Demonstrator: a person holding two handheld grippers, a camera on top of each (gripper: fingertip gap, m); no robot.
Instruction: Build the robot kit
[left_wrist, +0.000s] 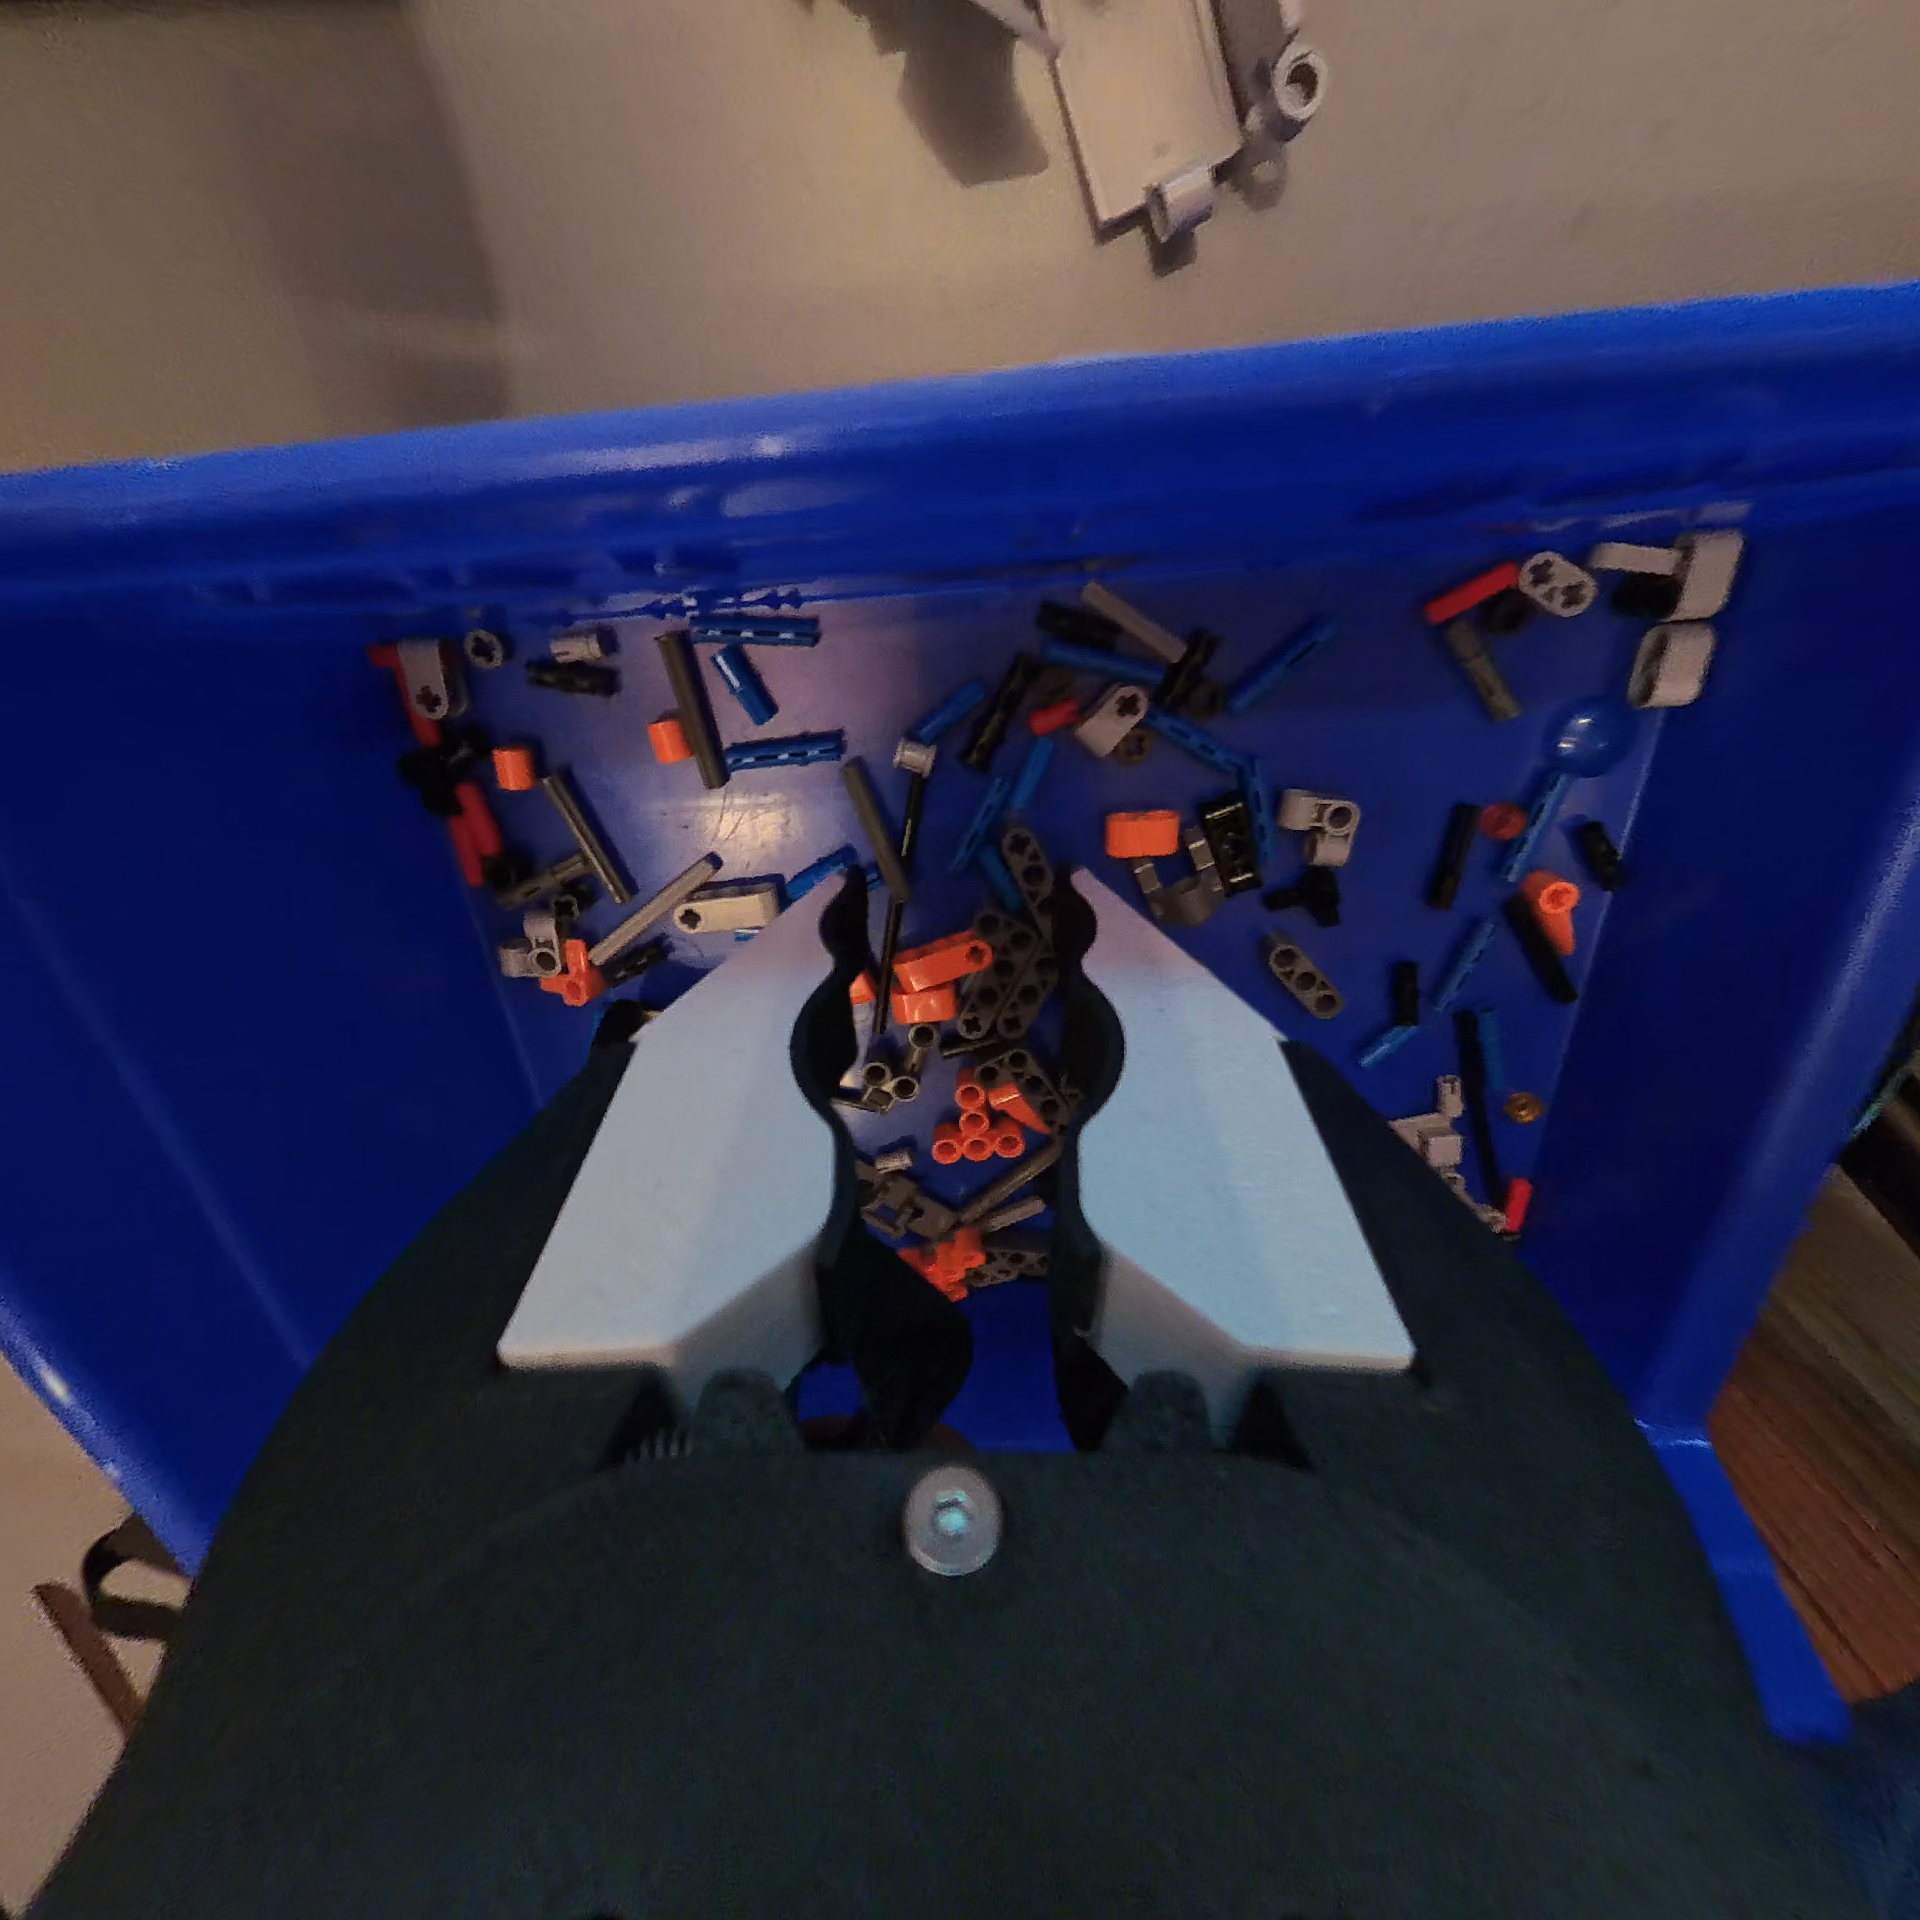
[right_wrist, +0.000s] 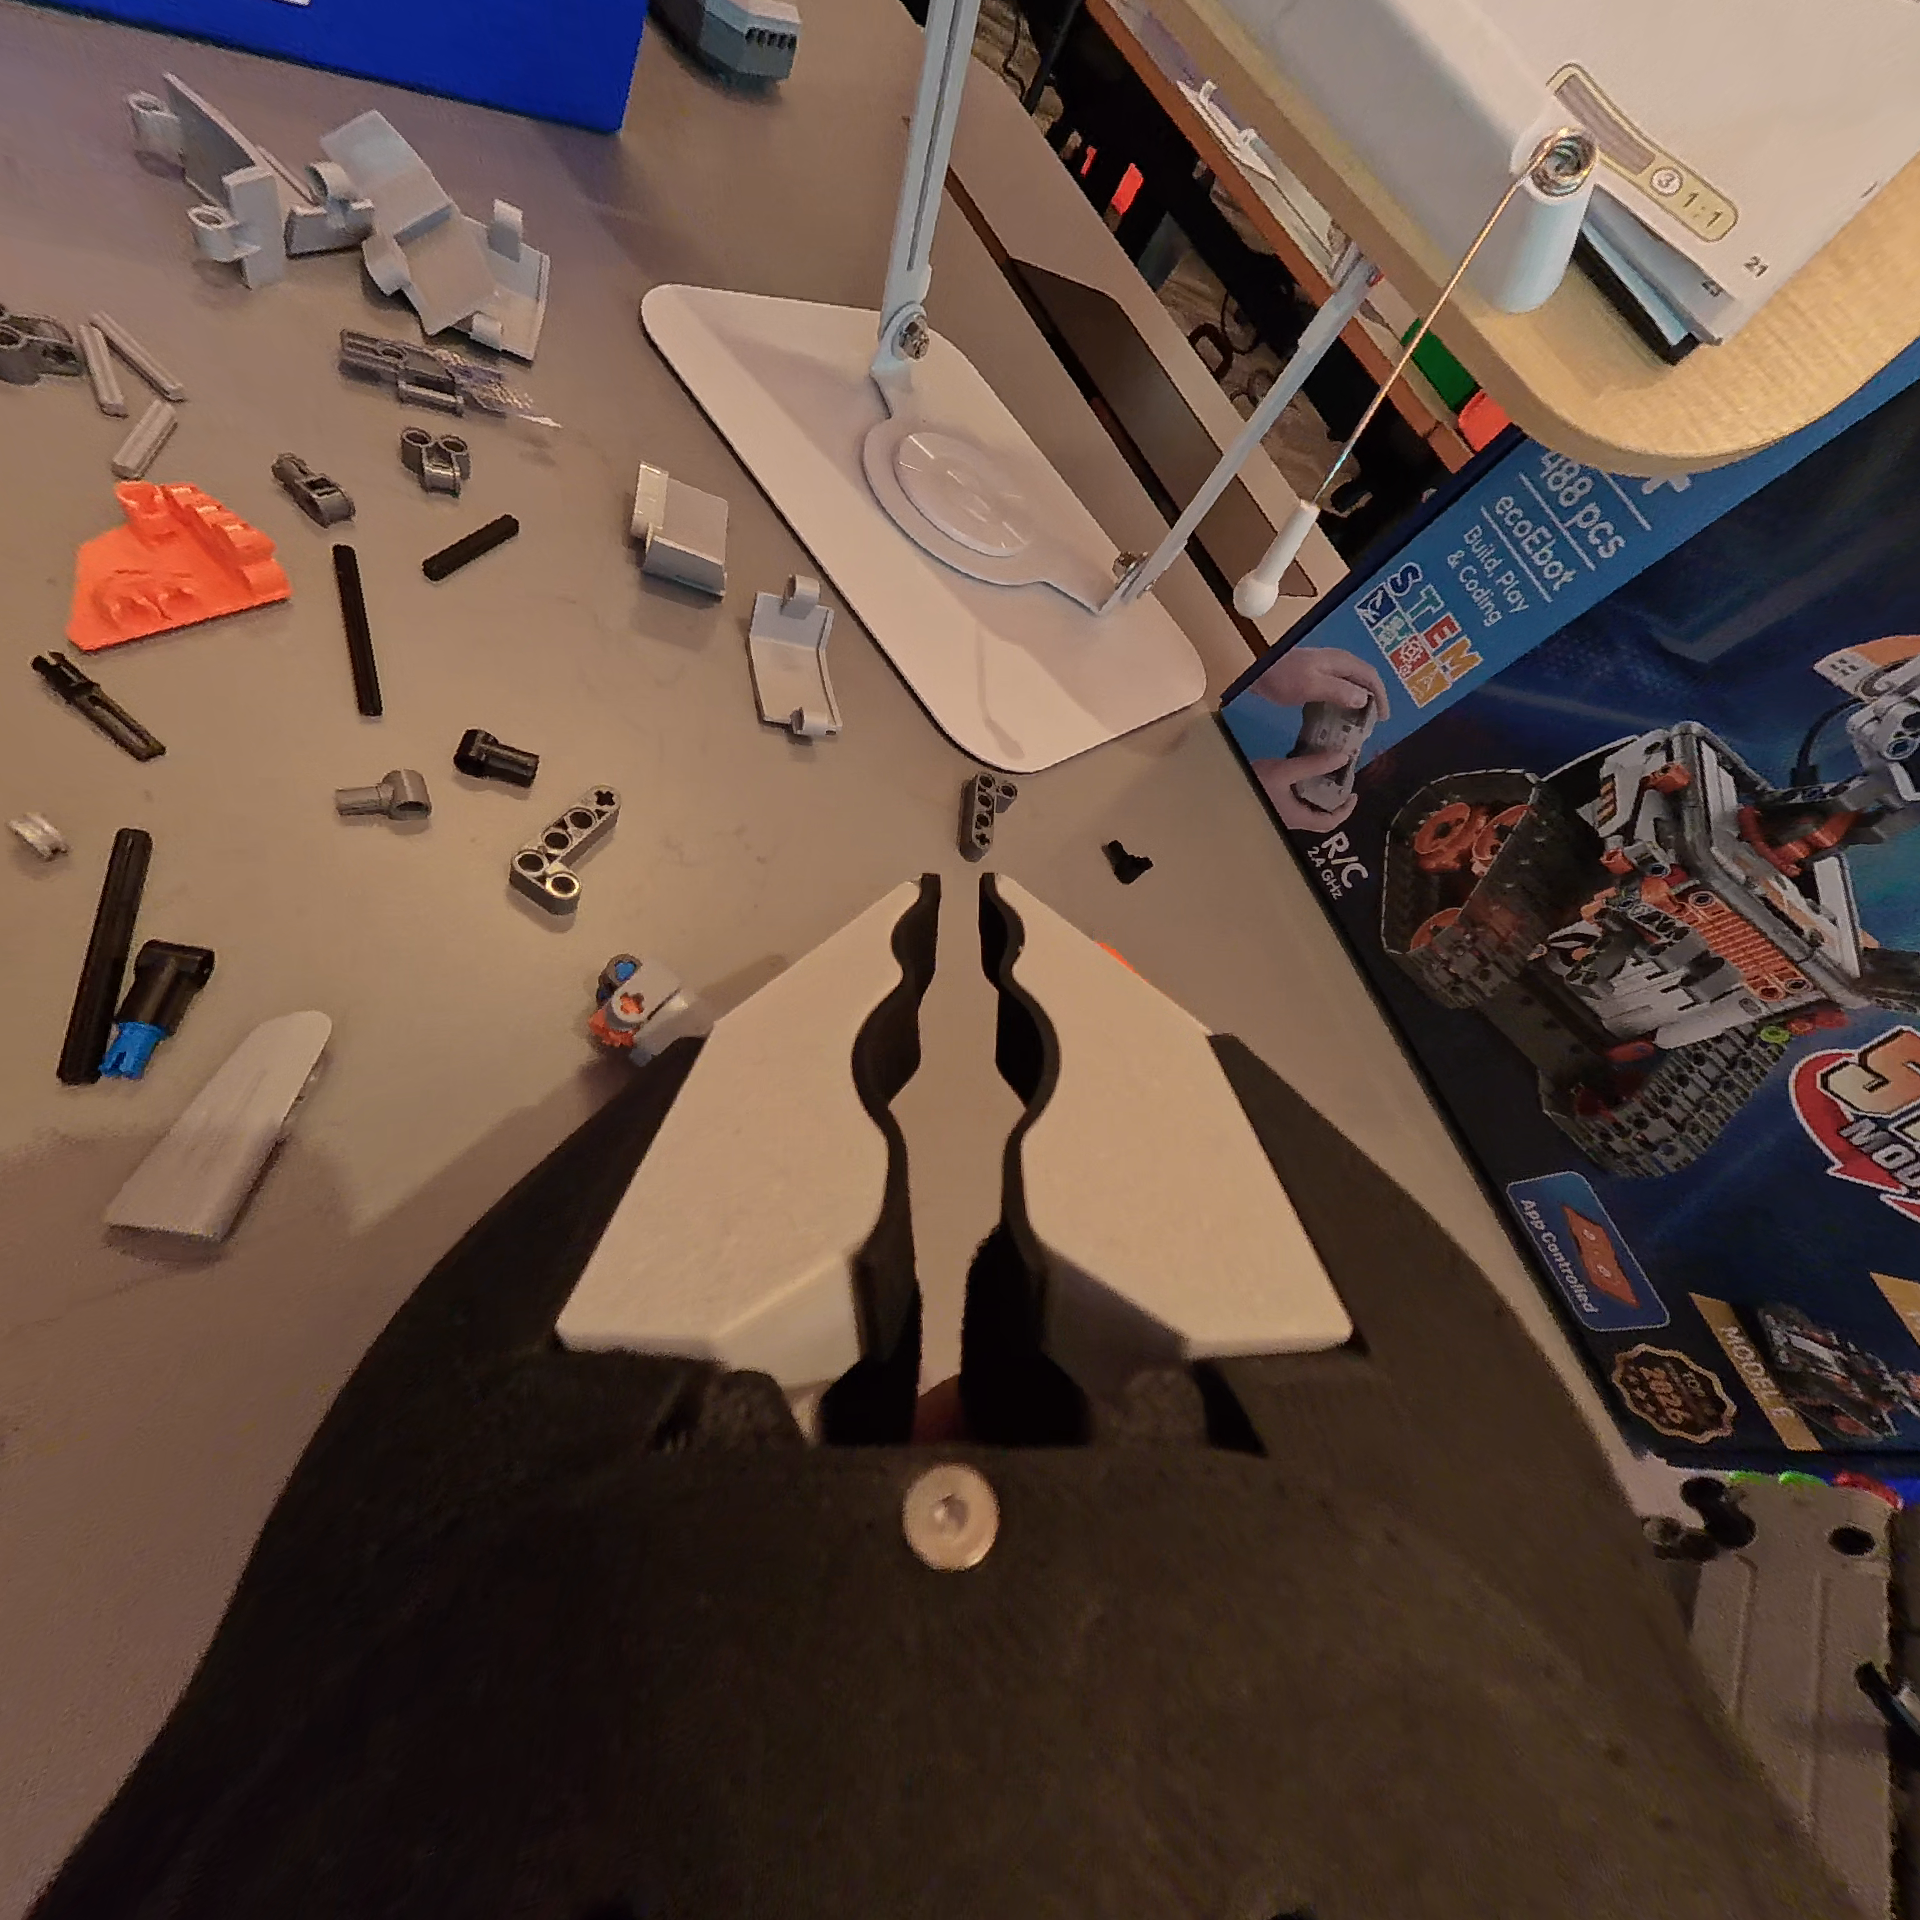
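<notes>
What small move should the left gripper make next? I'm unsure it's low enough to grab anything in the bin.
Probably ease straight down. The left gripper hangs open inside the blue bin, holding nothing, its tips framing the heap of orange and dark grey pieces; whether they touch it I cannot tell.

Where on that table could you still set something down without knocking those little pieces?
Bare table lies before the right claw, between the grey wedge and the L-beam. Another strip runs beside the lamp base, near the blue bin's corner. The far left is crowded around the orange plate.
</notes>
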